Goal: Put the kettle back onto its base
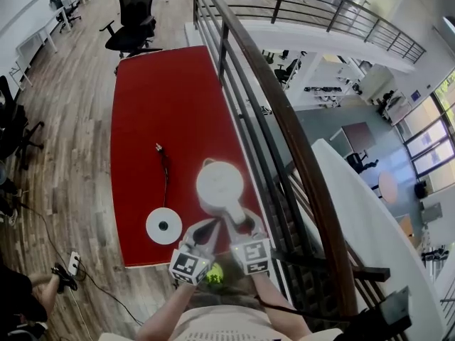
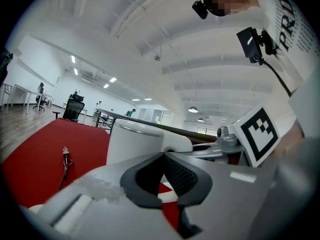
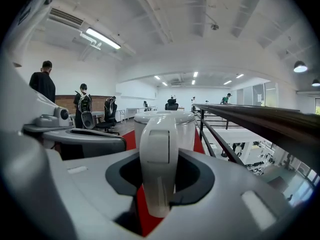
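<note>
A white kettle (image 1: 219, 185) stands on the red table (image 1: 163, 105), close to its right edge. The round white base (image 1: 164, 226) lies on the table to the kettle's left, apart from it, and its black cord (image 1: 165, 168) runs away up the table. My right gripper (image 1: 239, 226) straddles the kettle's handle (image 3: 158, 154), which stands upright between the jaws with a dark gap on each side. My left gripper (image 1: 205, 231) hovers just left of the handle, between kettle and base. Its pads (image 2: 186, 176) meet with nothing between them, and the kettle (image 2: 132, 144) rises right behind them.
A dark metal railing (image 1: 284, 133) runs along the table's right side, with a drop to a lower floor beyond it. A black office chair (image 1: 135, 16) stands at the table's far end. A power strip (image 1: 73, 261) lies on the wooden floor at left.
</note>
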Demonstrator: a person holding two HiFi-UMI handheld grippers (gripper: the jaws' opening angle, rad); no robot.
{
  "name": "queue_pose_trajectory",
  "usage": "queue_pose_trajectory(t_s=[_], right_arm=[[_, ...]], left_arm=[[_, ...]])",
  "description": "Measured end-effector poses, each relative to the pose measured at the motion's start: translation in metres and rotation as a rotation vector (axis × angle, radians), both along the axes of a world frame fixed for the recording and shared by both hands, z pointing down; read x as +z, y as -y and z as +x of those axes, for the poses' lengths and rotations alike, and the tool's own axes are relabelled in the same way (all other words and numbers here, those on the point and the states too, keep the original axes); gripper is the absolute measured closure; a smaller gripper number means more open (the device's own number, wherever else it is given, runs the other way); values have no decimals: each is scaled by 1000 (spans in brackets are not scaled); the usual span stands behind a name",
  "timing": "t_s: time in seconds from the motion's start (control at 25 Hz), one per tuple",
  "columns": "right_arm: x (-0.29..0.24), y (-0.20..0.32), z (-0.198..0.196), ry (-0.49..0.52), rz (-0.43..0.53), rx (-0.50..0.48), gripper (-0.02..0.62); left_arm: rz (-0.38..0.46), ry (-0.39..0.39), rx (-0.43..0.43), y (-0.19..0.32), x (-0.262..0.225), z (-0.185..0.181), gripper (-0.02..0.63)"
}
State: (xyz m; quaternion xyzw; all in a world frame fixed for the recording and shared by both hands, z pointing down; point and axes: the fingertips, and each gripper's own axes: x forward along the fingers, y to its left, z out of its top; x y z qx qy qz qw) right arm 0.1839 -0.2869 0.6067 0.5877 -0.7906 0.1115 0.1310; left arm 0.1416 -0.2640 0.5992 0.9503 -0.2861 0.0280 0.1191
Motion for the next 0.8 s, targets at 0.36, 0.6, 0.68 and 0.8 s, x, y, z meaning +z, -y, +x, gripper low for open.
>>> queue_pose_trajectory(t_s=[0.36,0.6,0.68,0.8], right_arm=[[0,0,-2,10,10,1,471],[-3,-1,-2,11,26,4,471],[-5,0,-1,11,40,-1,471],[-9,-3,0,13,53,-4,472]], left_arm=[[11,-4,-12,2,-4,-7,614],[3,-14,-5,-2,-6,-4,614],[16,-8,-3,-2,-7,-3,614],[18,-7,-4,-3,-7,-5,614]])
